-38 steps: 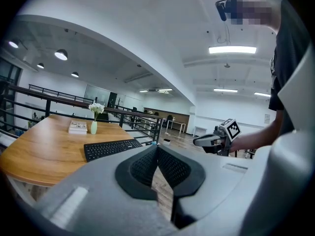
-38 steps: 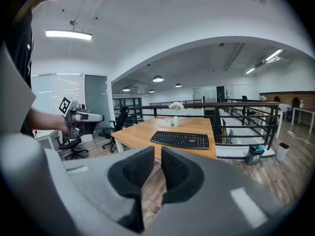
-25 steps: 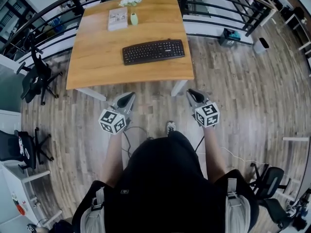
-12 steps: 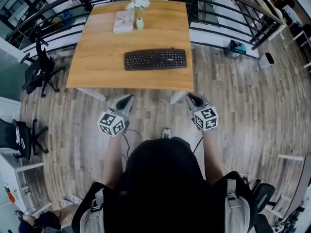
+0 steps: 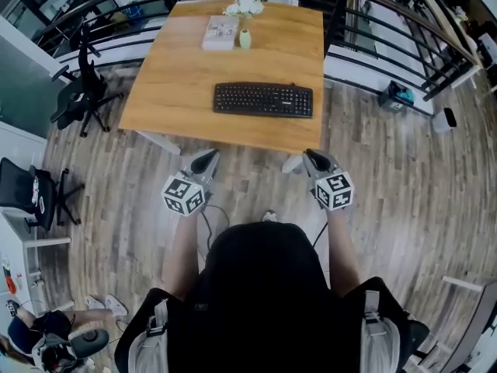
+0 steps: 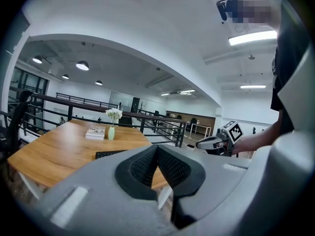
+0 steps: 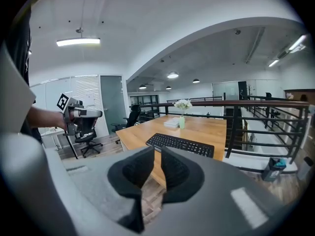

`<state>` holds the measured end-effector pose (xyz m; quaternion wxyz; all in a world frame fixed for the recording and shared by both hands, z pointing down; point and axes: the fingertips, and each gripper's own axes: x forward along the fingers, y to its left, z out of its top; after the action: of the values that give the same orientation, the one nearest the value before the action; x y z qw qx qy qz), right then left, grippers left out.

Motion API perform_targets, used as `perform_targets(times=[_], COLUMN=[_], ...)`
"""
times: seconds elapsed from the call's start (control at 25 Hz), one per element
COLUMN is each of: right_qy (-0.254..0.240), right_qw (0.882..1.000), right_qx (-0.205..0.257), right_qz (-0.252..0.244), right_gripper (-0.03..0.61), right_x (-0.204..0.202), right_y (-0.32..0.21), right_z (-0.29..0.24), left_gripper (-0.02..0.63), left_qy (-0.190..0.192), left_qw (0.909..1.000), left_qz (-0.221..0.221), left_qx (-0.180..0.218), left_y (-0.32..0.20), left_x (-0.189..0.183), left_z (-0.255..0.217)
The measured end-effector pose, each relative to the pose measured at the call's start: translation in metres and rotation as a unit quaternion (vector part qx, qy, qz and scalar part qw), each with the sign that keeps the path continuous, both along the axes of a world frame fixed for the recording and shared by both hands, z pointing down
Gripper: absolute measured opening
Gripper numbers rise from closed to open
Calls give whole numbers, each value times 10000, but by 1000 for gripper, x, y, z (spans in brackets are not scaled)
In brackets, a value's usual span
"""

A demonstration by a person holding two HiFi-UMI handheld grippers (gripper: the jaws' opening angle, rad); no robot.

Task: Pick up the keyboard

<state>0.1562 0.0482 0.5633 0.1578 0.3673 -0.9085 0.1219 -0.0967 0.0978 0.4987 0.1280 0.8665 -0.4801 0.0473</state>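
My left gripper (image 5: 206,157) and right gripper (image 5: 312,157) are both pinched shut and empty, short of the pale wooden table (image 5: 175,84), so I should open them before reaching for the ends of the flat black keyboard (image 5: 263,99) near its front edge.

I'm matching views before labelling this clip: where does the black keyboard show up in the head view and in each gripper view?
Head view: keyboard upper centre, on the near half of the wooden table.
Left gripper view: only a thin dark strip, low, left of centre.
Right gripper view: at centre, almost whole.
Shared landmark: the green vase with white flowers, beyond the keyboard in all three views.
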Motion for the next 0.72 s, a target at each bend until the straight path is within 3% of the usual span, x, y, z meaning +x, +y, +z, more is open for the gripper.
perform_targets(times=[0.36,0.56,0.72], right_qy=[-102,-414,-331], right_qw=[9997,9986,9988], right_qx=[-26,-326,-324], right_qz=[-202,-104,-132], right_gripper=[46,46,46], right_x=[15,23,28], right_y=[-21,-25,-23], right_z=[3,11,15], left_gripper=[11,11,11], left_qy=[-100,-455,-378], left_qw=[9997,9989,9992], left_qz=[-216,-138,-86], left_qx=[-52,-30,16], left_y=[-3,-4,-6], left_x=[19,31,40], left_z=[0,4,2])
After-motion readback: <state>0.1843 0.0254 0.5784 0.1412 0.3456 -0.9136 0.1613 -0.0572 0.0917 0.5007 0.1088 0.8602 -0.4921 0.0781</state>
